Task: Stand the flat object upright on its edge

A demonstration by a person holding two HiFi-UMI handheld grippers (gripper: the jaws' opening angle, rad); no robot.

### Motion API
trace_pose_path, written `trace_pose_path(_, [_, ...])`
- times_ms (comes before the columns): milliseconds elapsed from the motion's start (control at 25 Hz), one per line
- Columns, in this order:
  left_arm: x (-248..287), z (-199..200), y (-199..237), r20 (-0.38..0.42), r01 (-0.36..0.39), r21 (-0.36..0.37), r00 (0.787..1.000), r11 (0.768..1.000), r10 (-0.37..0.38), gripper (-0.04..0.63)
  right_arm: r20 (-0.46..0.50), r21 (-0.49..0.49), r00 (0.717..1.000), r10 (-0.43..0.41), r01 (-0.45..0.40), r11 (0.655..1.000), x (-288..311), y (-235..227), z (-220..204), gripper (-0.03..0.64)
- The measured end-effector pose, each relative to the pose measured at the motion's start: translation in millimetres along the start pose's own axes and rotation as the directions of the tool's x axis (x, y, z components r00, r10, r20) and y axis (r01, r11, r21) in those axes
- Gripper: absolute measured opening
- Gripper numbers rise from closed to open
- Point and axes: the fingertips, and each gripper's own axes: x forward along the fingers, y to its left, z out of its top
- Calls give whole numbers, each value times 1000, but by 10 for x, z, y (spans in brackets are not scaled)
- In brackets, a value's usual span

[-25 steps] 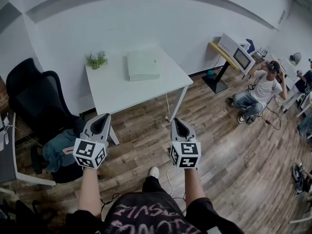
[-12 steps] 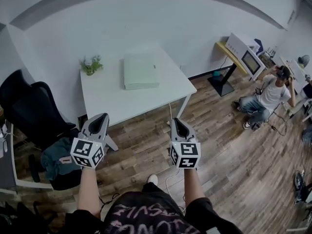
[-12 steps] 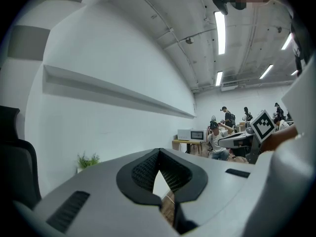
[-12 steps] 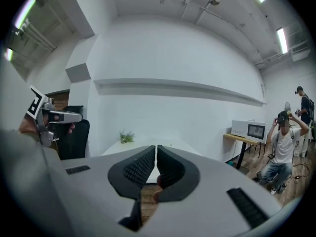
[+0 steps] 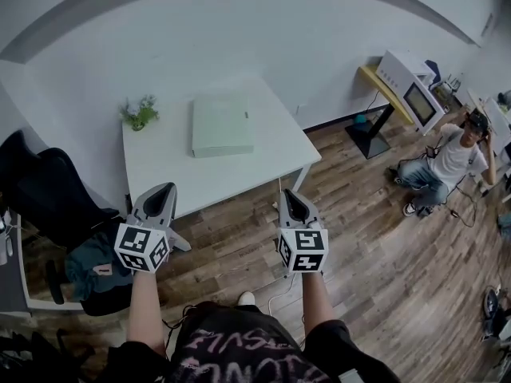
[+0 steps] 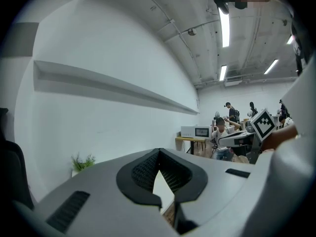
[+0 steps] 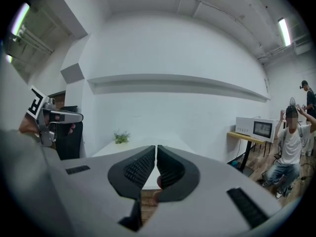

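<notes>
A flat pale green box [image 5: 222, 124] lies on a white table [image 5: 168, 166] against the wall, seen in the head view. Both grippers hang in the air over the wooden floor, short of the table's near edge and well apart from the box. My left gripper [image 5: 162, 195] is shut with nothing in it, and its marker cube shows below it. My right gripper [image 5: 289, 198] is shut and empty too. In the left gripper view the jaws [image 6: 159, 154] meet at the tip; in the right gripper view the jaws [image 7: 156, 149] stand together with only a thin slit.
A small potted plant [image 5: 140, 112] stands at the table's far left corner. A black office chair [image 5: 48, 198] with teal cloth sits left of the table. At the right, a seated person [image 5: 451, 158] and a white microwave [image 5: 411, 82] on a yellow-topped stand.
The view has shifted: table and box sit lower and further left in the picture. Both grippers hold the same pose, shut.
</notes>
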Motion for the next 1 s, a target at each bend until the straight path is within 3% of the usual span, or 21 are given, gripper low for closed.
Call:
trace_pose_path(440, [383,2,195,-1,-36,-11,999,999,36,14,-9,-15,1000,14,-14,1000,443,-168,25,29])
trace_pose_path(1000, [1337,-248,753,-36,3,-48,999,999,-4,14,-50,-20,999,-12,11,1000,1444,-316,33,29])
